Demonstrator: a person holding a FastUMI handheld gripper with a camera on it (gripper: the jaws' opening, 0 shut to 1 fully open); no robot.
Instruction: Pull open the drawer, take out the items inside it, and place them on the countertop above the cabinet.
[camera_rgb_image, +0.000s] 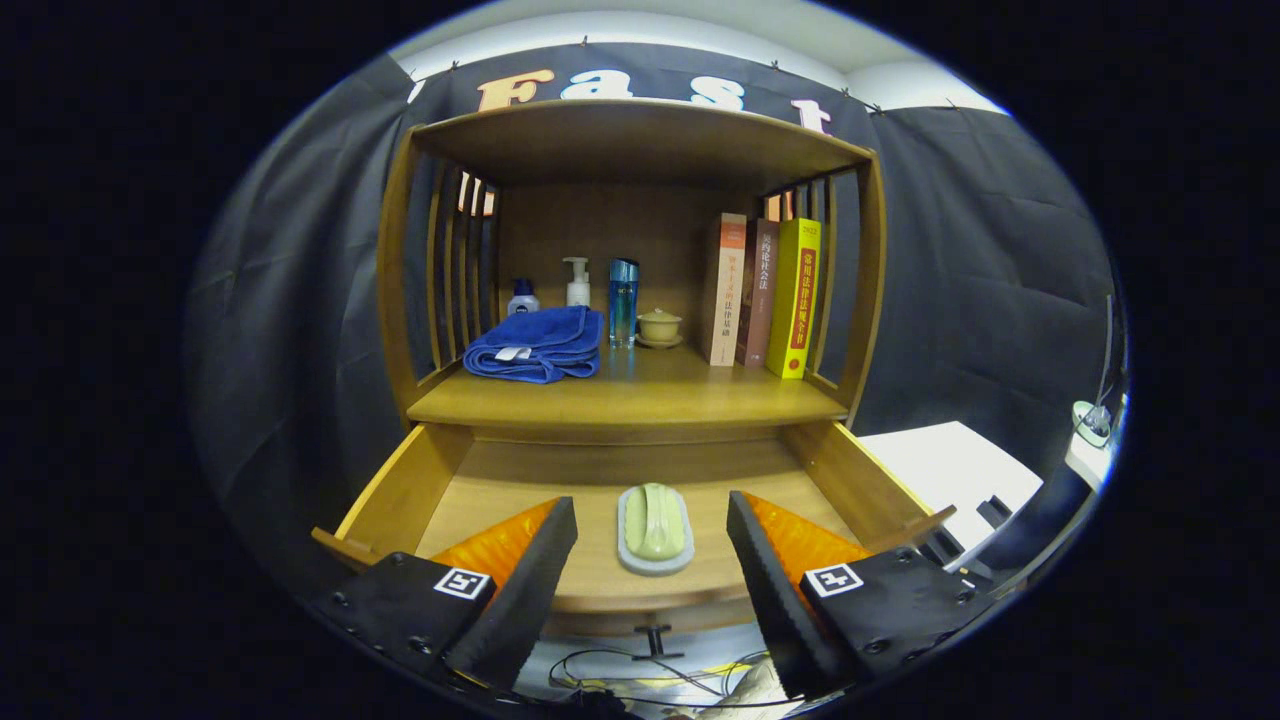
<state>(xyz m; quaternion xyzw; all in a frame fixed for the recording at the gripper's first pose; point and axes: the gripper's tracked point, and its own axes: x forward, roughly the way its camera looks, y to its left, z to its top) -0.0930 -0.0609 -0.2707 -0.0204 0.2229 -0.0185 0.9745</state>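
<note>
The wooden drawer (400, 490) stands pulled out below the cabinet's countertop (640, 400). On the drawer's floor lies a pale green soap on a white oval dish (655, 530). My gripper (652, 535) is open, hovering above the drawer's front; the soap dish shows between the two fingers, neither finger touching it. The drawer's small handle (655, 640) pokes out below the front panel.
On the countertop sit a folded blue towel (535, 345), three bottles (578, 285), a small lidded cup (660, 326) and three upright books (765, 295). Slatted sides and a top shelf (640, 135) enclose it. A white surface (950, 470) lies right of the drawer; cables trail below.
</note>
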